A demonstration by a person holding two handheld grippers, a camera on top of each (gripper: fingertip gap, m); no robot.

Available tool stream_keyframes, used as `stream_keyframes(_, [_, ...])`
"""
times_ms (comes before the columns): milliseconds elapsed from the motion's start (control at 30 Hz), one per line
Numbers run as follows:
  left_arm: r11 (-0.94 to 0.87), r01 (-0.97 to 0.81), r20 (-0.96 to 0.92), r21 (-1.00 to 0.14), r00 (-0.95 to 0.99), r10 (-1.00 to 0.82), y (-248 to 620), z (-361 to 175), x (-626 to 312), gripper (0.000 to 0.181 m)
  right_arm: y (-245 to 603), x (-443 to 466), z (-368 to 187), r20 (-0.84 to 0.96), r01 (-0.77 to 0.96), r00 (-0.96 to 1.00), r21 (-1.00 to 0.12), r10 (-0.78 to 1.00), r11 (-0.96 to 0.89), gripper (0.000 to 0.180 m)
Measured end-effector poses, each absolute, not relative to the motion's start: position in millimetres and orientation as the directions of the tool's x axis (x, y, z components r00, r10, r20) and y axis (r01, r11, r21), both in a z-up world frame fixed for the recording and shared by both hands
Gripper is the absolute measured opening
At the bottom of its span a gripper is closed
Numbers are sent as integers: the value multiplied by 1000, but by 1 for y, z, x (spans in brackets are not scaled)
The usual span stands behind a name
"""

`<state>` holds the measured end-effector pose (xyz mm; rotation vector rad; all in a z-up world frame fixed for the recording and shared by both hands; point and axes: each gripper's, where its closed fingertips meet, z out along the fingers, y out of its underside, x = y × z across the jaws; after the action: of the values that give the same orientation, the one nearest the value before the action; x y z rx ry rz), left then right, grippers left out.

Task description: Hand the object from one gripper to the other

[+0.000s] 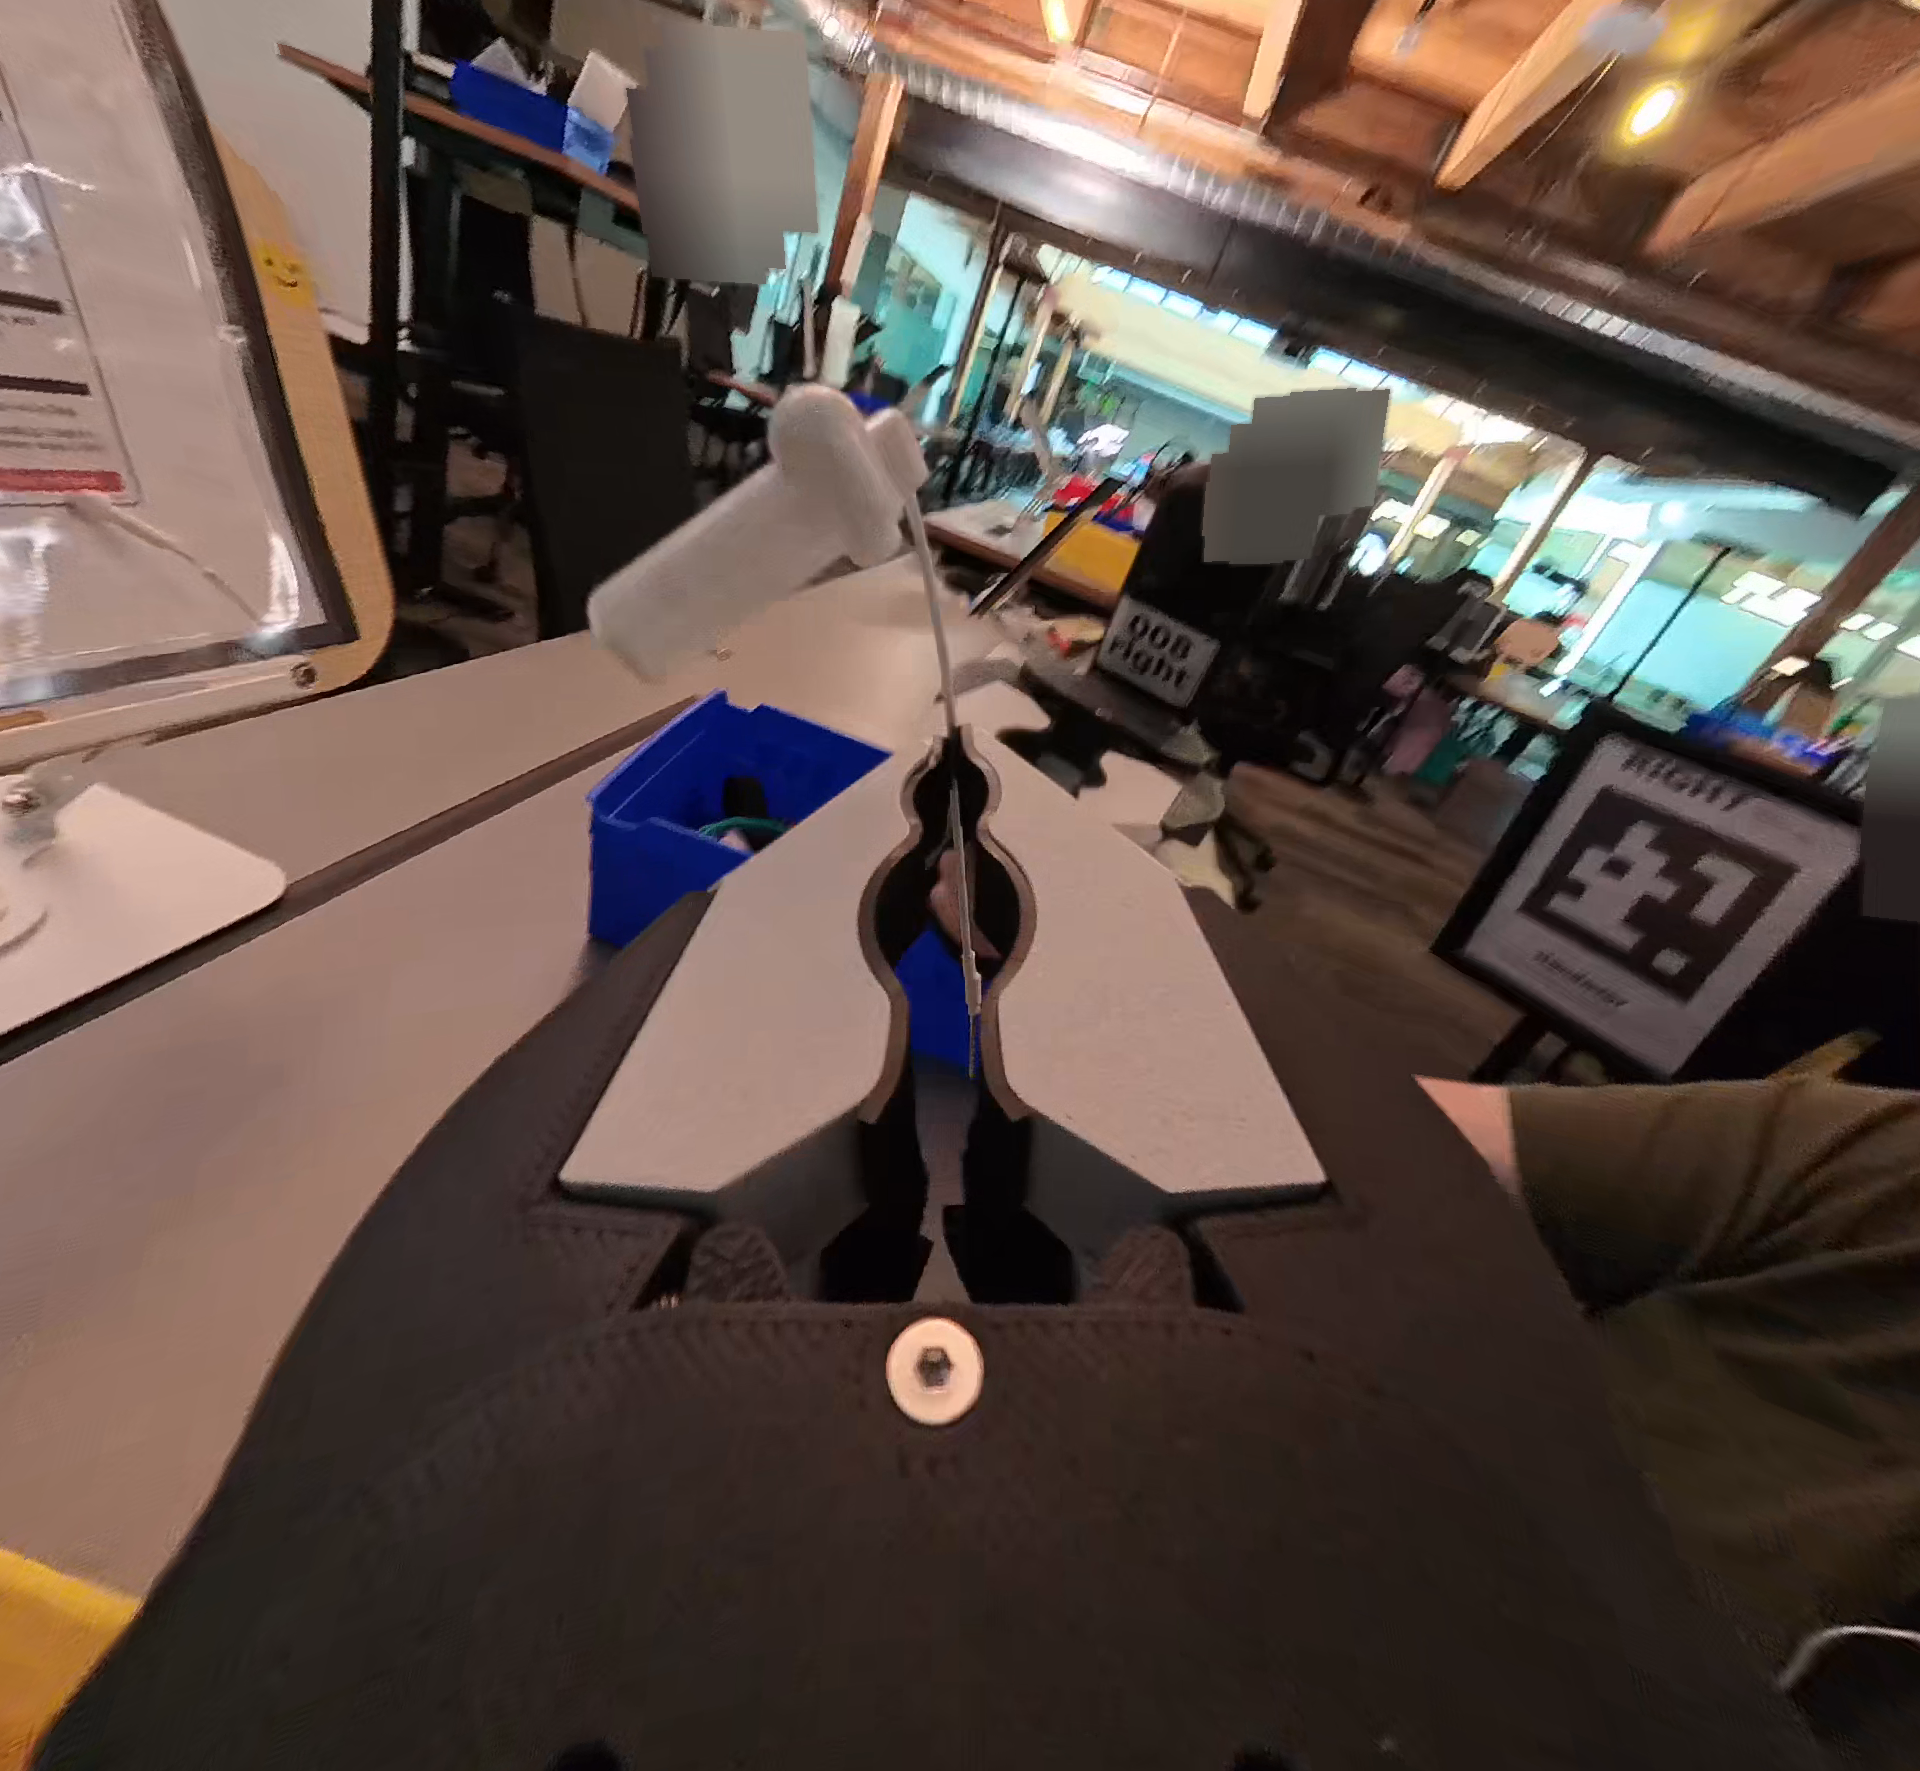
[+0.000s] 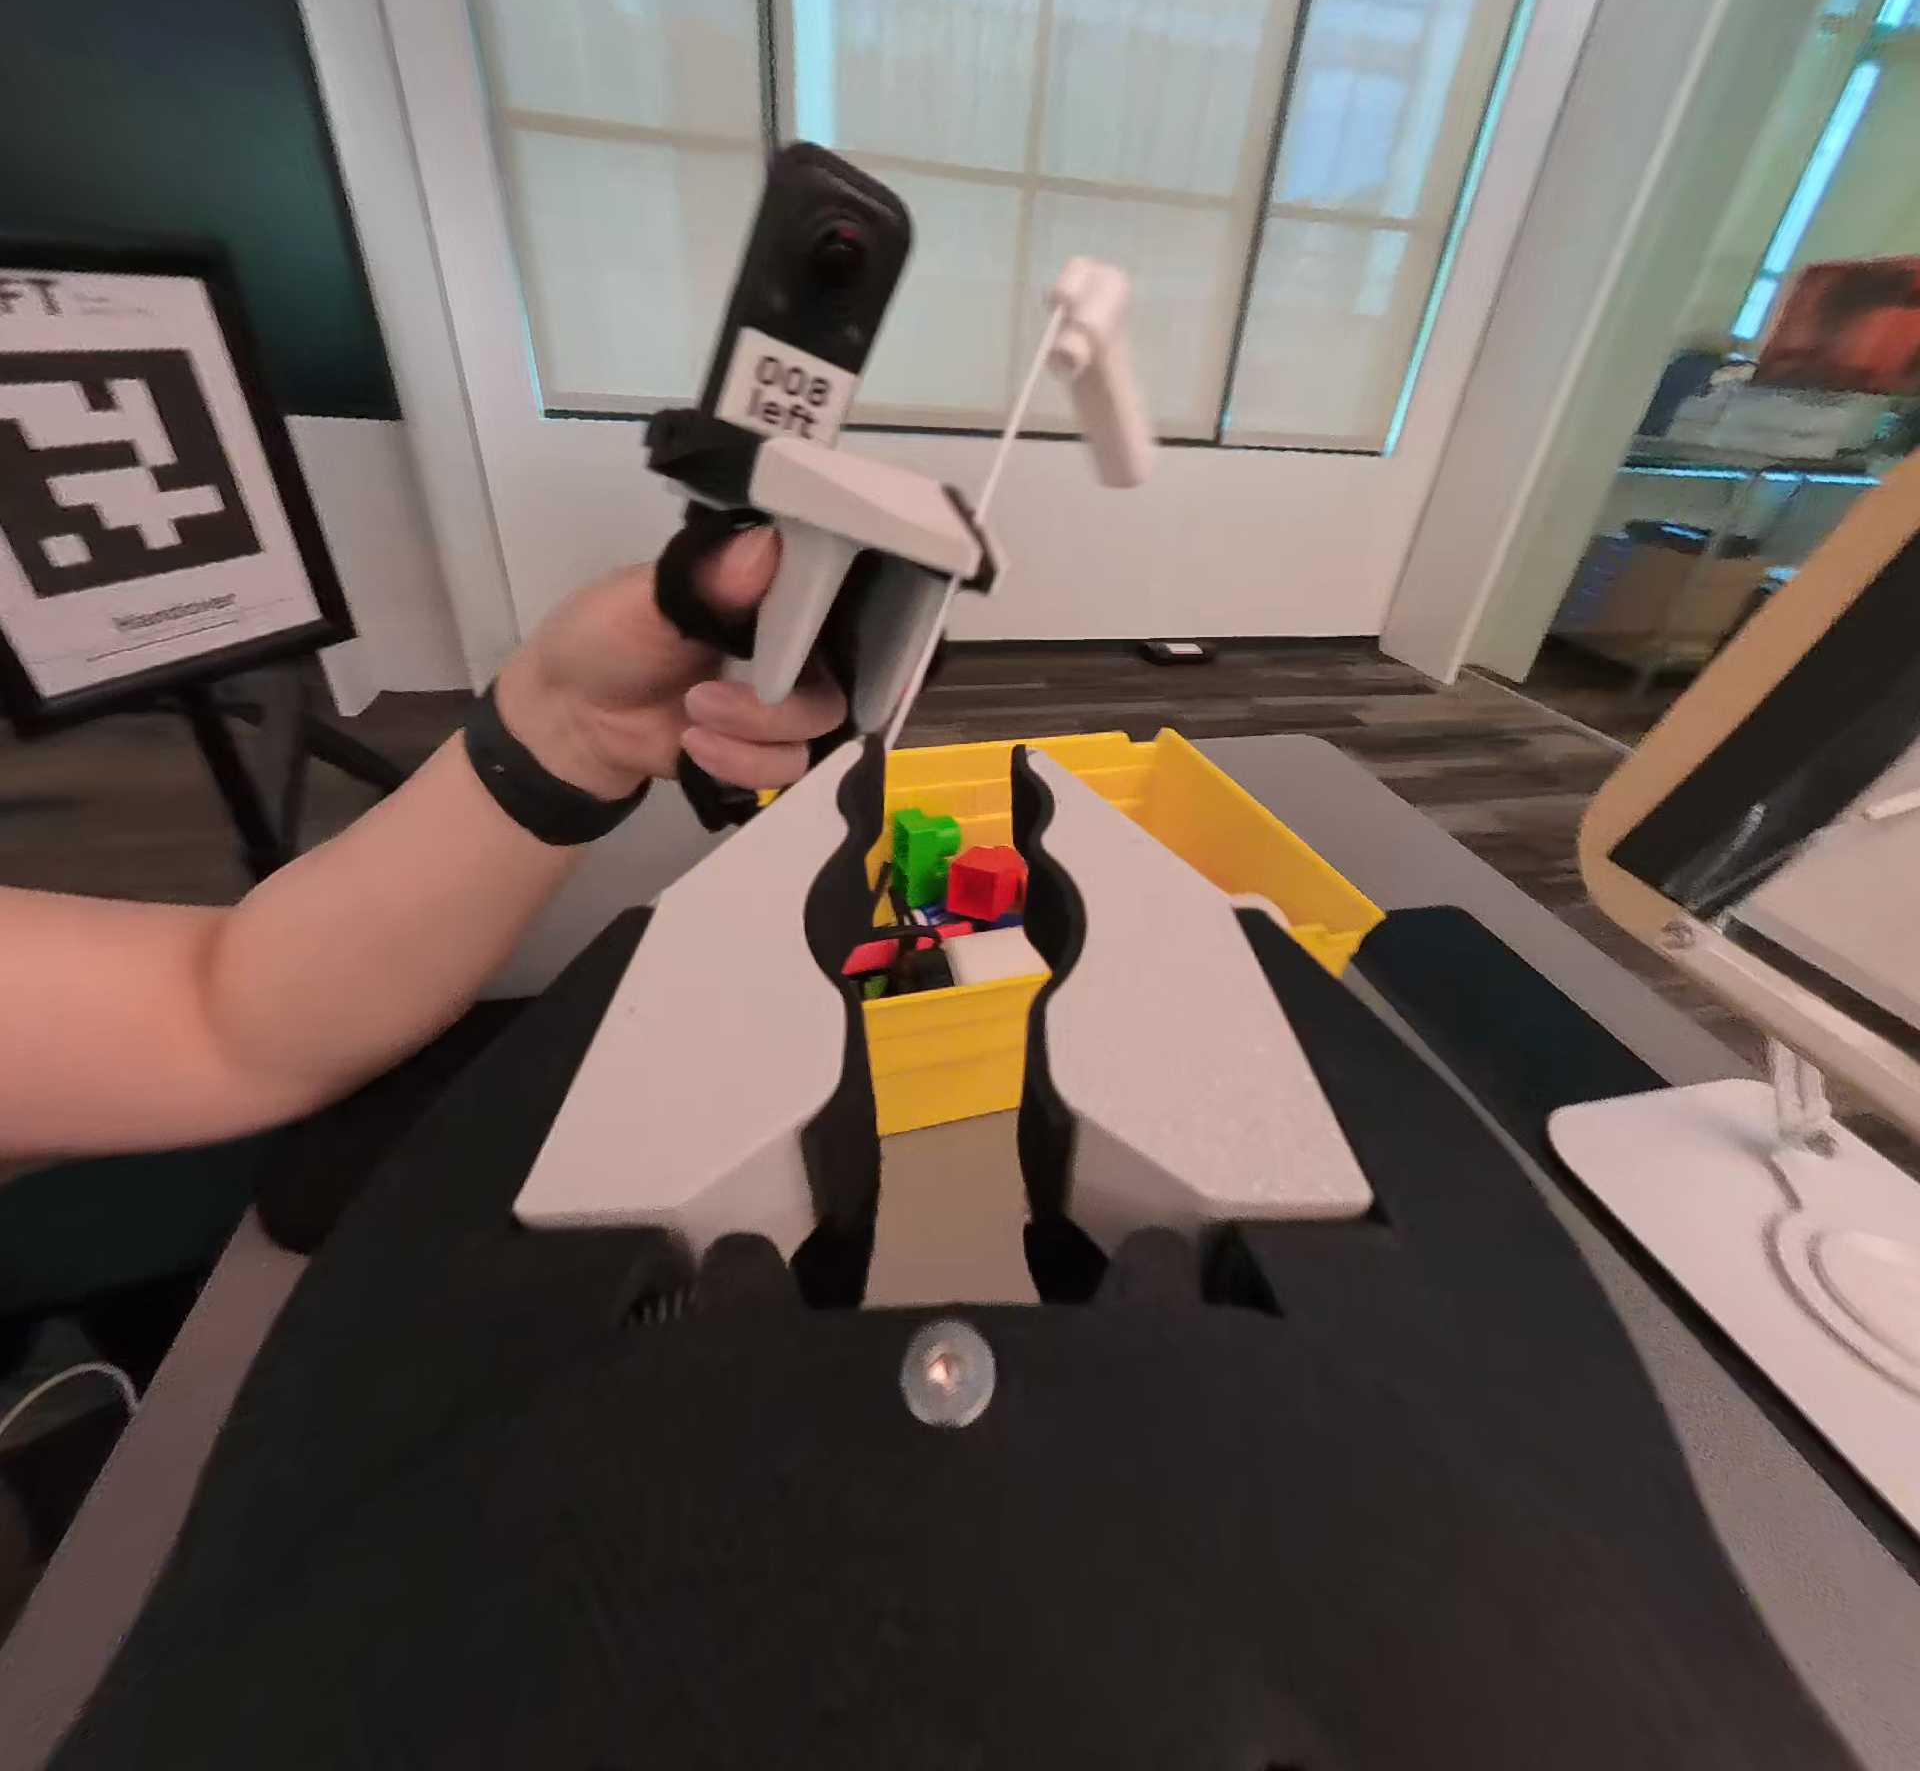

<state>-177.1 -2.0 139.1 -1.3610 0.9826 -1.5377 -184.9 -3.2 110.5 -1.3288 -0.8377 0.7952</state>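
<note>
- Between the tips of the left gripper (image 1: 954, 755) a thin white cord (image 1: 940, 641) is pinched, the two fingers pressed together on it; the cord's lower end runs down through the gap between them.
- Above those tips the cord rises to a white plastic tag (image 1: 738, 542), a small block with a long bar that hangs tilted in the air, clear of the table (image 1: 312, 1046).
- Only the left wrist view shows the blue bin (image 1: 717, 817) on the table just behind the fingers, a framed marker board (image 1: 1652, 900) off to the right, and the person's olive sleeve (image 1: 1714, 1233).
- In the right wrist view the right gripper (image 2: 945, 765) has its fingers apart with nothing between them, low over the table.
- Through that gap shows the yellow bin (image 2: 1226, 838), holding a green block (image 2: 920, 854), a red block (image 2: 987, 880) and a white block (image 2: 995, 958).
- Only this view shows the left gripper from outside, raised up and to the left, gripped by a bare hand (image 2: 644, 672) with a black wristband (image 2: 530, 776), a black camera (image 2: 816, 287) mounted on top.
- From here the tag (image 2: 1101, 371) hangs above the left gripper's tips, high and well apart from the right gripper's fingers.
</note>
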Motion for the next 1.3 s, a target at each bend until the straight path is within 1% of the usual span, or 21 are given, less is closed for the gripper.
stream_keyframes(33, [-314,62,313,-947,-28,-949,-1,134,-174,0,2,-181,110,64,-11,521,-997,851,82,23])
stream_keyframes(100, [-243,6,243,-970,40,-969,1,125,-169,0,10,-170,113,105,2,583,-992,806,128,22])
stream_keyframes(167, [-189,-53,184,-981,72,-980,-1,117,-164,0,9,-160,125,138,-23,618,-981,774,193,22])
stream_keyframes(233, [-187,-98,188,-977,4,-982,-16,112,-157,0,8,-151,134,182,-21,653,-966,735,257,22])
stream_keyframes(333, [-231,-152,252,-961,-142,-957,-46,110,-150,0,8,-143,135,282,58,682,-941,675,334,24])
stream_keyframes(400, [-243,-191,285,-951,-236,-929,-67,109,-147,0,3,-147,133,354,93,648,-916,674,391,31])
stream_keyframes(467, [-242,-208,296,-948,-292,-910,-81,110,-146,0,-9,-155,132,408,97,591,-892,696,441,38])
stream_keyframes(533, [-238,-224,302,-945,-326,-896,-92,110,-145,0,-16,-159,135,459,107,576,-863,677,494,37])
stream_keyframes(600, [-232,-231,300,-945,-330,-895,-96,110,-144,0,-22,-160,140,501,121,581,-833,642,540,32])
stream_keyframes(667, [-221,-235,291,-947,-330,-898,-99,110,-144,0,-30,-161,144,517,108,564,-819,644,564,26])
stream_keyframes(767, [-221,-229,289,-948,-332,-898,-100,112,-145,0,-38,-159,149,502,65,545,-824,672,563,23])
stream_keyframes(800, [-223,-224,290,-949,-337,-896,-100,114,-146,0,-39,-159,149,496,60,535,-830,684,555,14])
stream_keyframes(867, [-231,-196,288,-953,-352,-890,-100,119,-147,0,-38,-158,147,478,66,525,-847,704,527,12])
stream_keyframes(900, [-238,-163,281,-958,-346,-895,-97,124,-148,9,-36,-155,148,467,71,533,-856,705,513,12])
stream_keyframes(967, [-260,-117,283,-958,-276,-919,-84,131,-148,27,-27,-141,150,428,102,572,-884,700,457,12])
stream_keyframes(1033, [-245,-111,263,-963,-208,-942,-72,131,-153,46,-11,-109,149,364,165,650,-924,667,344,12])
stream_keyframes(1067, [-233,-105,248,-967,-170,-954,-65,132,-157,55,-1,-85,144,325,203,702,-944,633,259,12])
stream_keyframes(1133, [-208,-95,217,-974,-109,-970,-55,135,-165,74,19,-17,122,240,267,845,-964,478,13,12])
stream_keyframes(1200, [-196,-88,202,-977,-76,-976,-50,138,-173,73,26,63,85,175,244,951,-931,253,-273,12])
stream_keyframes(1300, [-188,-86,193,-978,-59,-979,-48,141,-180,70,19,147,34,75,71,997,-868,12,-492,12])
